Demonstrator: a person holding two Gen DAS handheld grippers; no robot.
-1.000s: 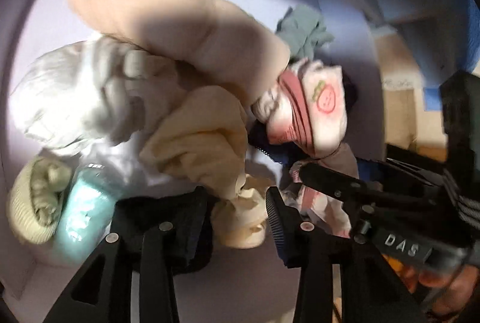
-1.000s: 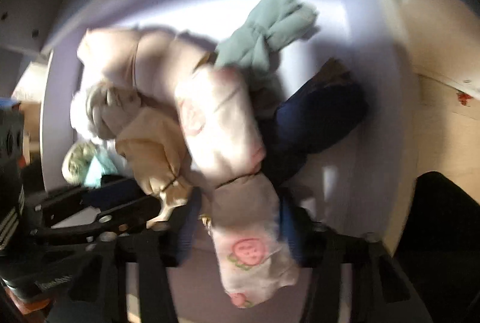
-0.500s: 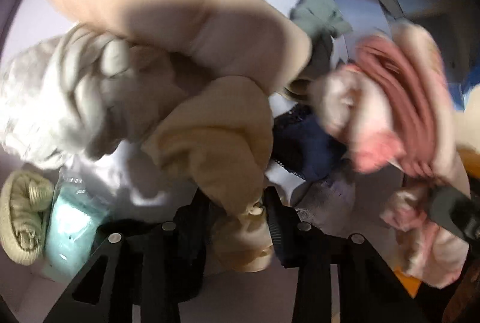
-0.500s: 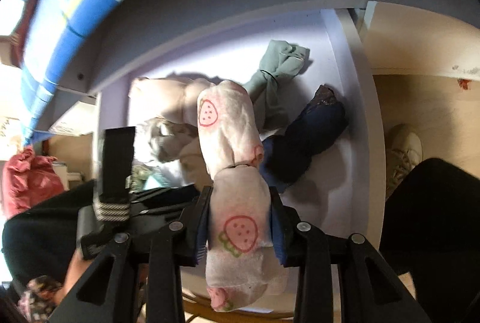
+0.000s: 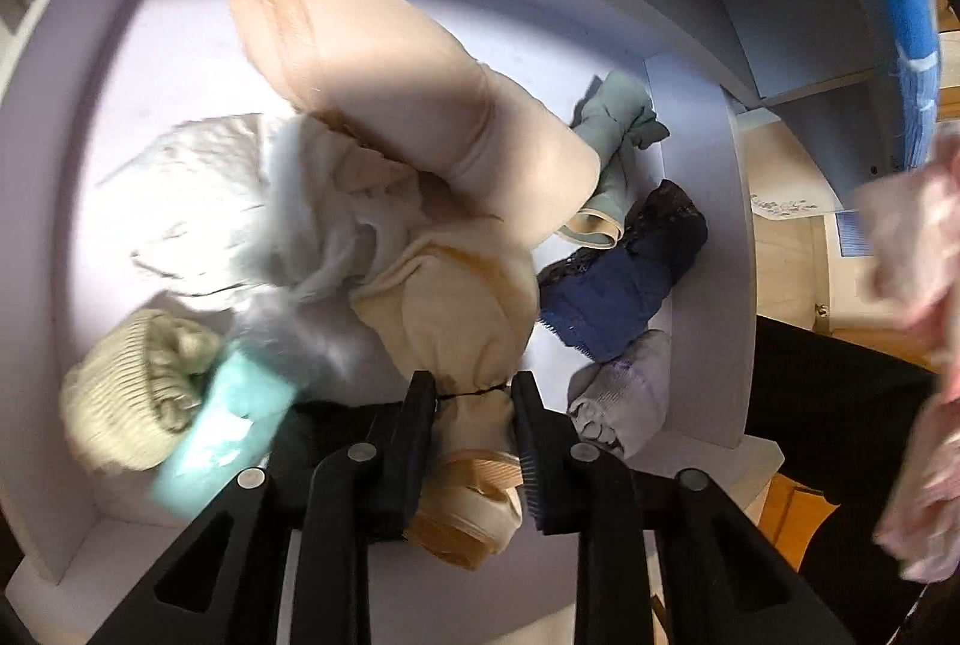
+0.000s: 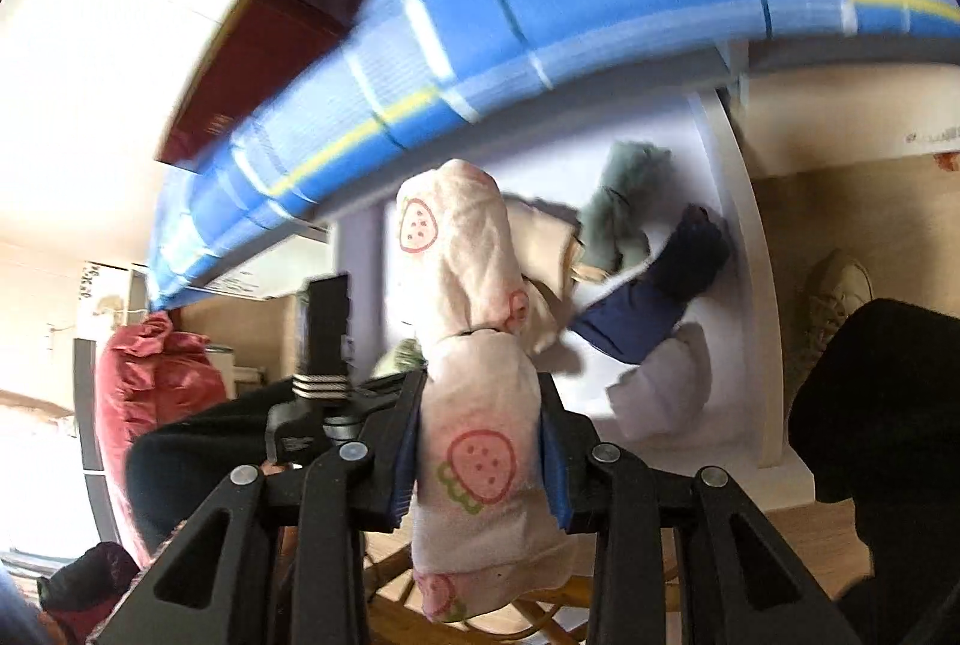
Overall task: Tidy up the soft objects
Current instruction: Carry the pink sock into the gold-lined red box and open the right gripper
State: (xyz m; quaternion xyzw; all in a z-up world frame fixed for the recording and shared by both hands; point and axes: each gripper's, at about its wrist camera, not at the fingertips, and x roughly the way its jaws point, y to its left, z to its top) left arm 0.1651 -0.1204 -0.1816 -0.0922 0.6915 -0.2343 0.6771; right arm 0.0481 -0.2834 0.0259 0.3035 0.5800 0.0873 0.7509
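1. Lifted since a second ago, the right gripper (image 6: 480, 456) now holds the strawberry-print bundle (image 6: 468, 345) above the drawer (image 5: 708, 225) instead of down among the clothes.
2. Its jaws are clamped on that bundle: a pale pink rolled cloth with red strawberries, tied at the waist.
3. Meanwhile the left gripper (image 5: 474, 426) has closed its jaws on the cream bundle (image 5: 456, 309), pinching its tied neck inside the drawer.
4. Only the left wrist view shows a beige roll (image 5: 390, 87), white fluffy cloth (image 5: 240, 201), knitted olive piece (image 5: 126, 393) and teal packet (image 5: 222, 429).
5. Only the right wrist view shows a blue plaid bedcover (image 6: 540, 15) and red bag (image 6: 150, 381).
6. Both views show the navy lace piece (image 5: 618, 279).
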